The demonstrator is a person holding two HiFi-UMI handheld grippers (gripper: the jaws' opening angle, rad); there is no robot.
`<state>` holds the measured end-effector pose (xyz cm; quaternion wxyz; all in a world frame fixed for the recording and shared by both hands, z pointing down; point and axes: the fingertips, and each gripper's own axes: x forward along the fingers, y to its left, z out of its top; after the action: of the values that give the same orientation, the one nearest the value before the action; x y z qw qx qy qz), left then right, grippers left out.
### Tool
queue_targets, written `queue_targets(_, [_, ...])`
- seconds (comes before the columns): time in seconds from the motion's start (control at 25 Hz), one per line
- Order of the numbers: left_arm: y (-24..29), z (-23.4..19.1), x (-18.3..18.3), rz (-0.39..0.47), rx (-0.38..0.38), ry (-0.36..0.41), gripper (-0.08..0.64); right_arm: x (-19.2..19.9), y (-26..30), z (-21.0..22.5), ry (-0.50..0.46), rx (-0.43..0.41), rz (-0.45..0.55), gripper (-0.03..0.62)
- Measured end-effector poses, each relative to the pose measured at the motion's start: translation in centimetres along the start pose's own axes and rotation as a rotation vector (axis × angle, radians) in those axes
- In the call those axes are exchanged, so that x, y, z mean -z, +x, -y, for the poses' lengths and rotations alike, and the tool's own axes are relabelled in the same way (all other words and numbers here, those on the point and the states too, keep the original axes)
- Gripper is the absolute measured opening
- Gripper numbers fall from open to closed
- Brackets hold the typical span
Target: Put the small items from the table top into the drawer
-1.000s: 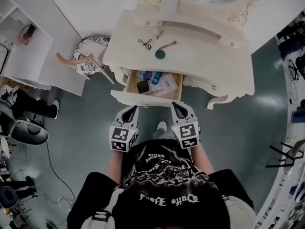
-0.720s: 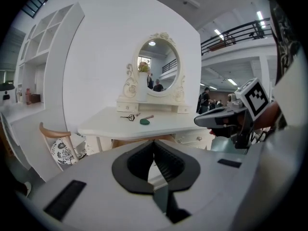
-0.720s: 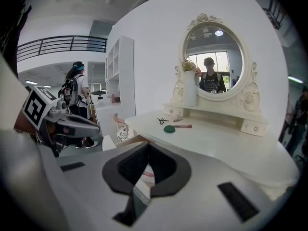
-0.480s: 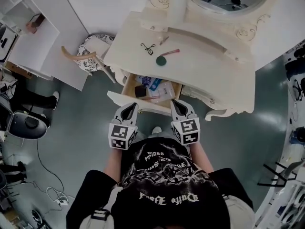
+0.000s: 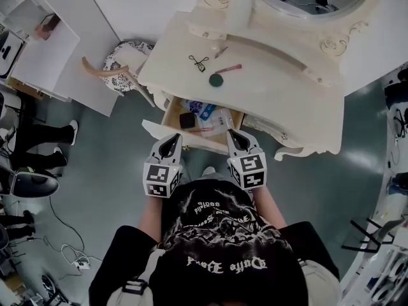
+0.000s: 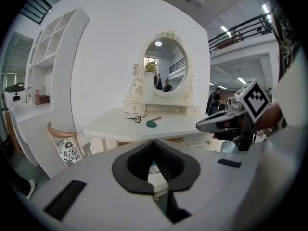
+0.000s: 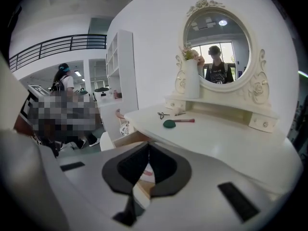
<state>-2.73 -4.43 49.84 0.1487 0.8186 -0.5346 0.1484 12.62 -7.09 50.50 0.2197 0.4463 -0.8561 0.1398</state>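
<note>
Three small items remain on the table (image 5: 280, 91): eyelash curler (image 5: 199, 61), green pad (image 5: 216, 80), and what looks like a pink brush (image 5: 229, 68). My left gripper (image 5: 173, 140) and right gripper (image 5: 233, 135), fingers pressed together and empty, have edged up to the open drawer (image 5: 159, 131), so picking is still ahead.

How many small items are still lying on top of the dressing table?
4: a black eyelash curler, a small pale stick just right of it, a green round piece nearer the front, and a pink stick beside that. None looks hidden.
</note>
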Motion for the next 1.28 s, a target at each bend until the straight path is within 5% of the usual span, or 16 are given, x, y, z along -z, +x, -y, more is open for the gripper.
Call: queue_targets(1.28, [6.3,-9.7,-3.6,-0.046,0.197,0.052,0.015,-5.9,8.9,2.8,0.069,0.214,-0.036,0.012])
